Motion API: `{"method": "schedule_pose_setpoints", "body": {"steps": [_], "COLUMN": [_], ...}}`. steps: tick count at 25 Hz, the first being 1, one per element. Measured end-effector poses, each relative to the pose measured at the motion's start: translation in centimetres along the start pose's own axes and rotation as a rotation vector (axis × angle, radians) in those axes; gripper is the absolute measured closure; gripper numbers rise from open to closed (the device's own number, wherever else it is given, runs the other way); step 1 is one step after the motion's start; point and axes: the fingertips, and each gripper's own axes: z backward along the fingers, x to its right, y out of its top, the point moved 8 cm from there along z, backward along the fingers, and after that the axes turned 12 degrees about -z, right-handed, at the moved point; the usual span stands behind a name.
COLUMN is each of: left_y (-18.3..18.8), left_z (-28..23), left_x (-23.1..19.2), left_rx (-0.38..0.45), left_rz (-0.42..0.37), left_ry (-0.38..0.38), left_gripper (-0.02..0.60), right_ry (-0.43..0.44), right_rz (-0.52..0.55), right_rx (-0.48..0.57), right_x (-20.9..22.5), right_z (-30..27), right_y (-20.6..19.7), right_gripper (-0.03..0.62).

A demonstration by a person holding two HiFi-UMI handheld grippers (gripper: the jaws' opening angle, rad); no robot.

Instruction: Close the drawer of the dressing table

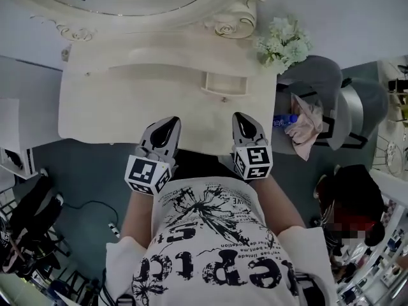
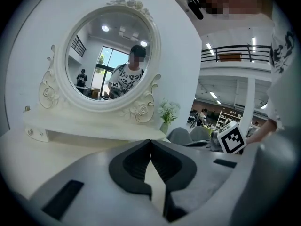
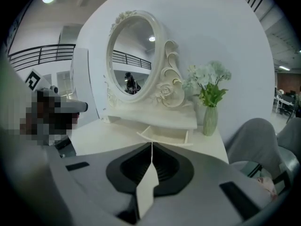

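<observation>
The white dressing table stands in front of me, its round mirror at the back. A small drawer under the mirror shelf sticks out open on the right side; in the right gripper view this drawer lies straight ahead, past the jaws. My left gripper hovers at the table's near edge, shut and empty. My right gripper is beside it, just short of the drawer and below it in the head view, also shut on nothing. In their own views, the left gripper and the right gripper both have their jaws pressed together.
A vase of white flowers stands at the table's right back corner, next to the drawer. A grey chair with a pink cloth on it sits right of the table. Dark bags and cables lie on the floor at left.
</observation>
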Motion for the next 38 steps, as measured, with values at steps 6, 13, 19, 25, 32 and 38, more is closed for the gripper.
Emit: {"method": "schedule_pose_setpoints", "body": {"steps": [6,13,19,25,32,38], "left_y": [-1.5,-3.5,-3.9,-3.3,-3.1,-2.9], "left_z": [-1.1,-1.4,-2.0,-2.8,-3.6,-4.3], "left_x": [-1.6,-2.5,-3.0,-3.6,-4.1,-4.4], "left_rx": [-0.015,-0.069,-0.084,-0.078,-0.088,-0.099], "left_rz": [0.022,0.052,0.063,0.057,0.058,0.059], "left_ry": [-0.007,-0.002,-0.01,-0.024,-0.032,-0.042], "left_gripper": [0.561,0.561,0.561,0.561,0.561,0.561], "right_ry": [-0.039,-0.057,-0.143,-0.17,-0.14,-0.131], "right_rz": [-0.062,-0.094,-0.128,-0.144,-0.158,-0.164], "right_rx": [-0.106,-0.163,-0.157,-0.184,-0.208,-0.228], "right_x": [0.8,0.9,1.0,0.9,1.2,1.6], "right_z": [-4.0,-7.7,-8.9,-9.5,-9.9,-11.0], "right_y": [-3.0,-4.1,-3.6,-3.3,-2.9,-2.1], "right_gripper": [0.556,0.47,0.47,0.484,0.487,0.486]}}
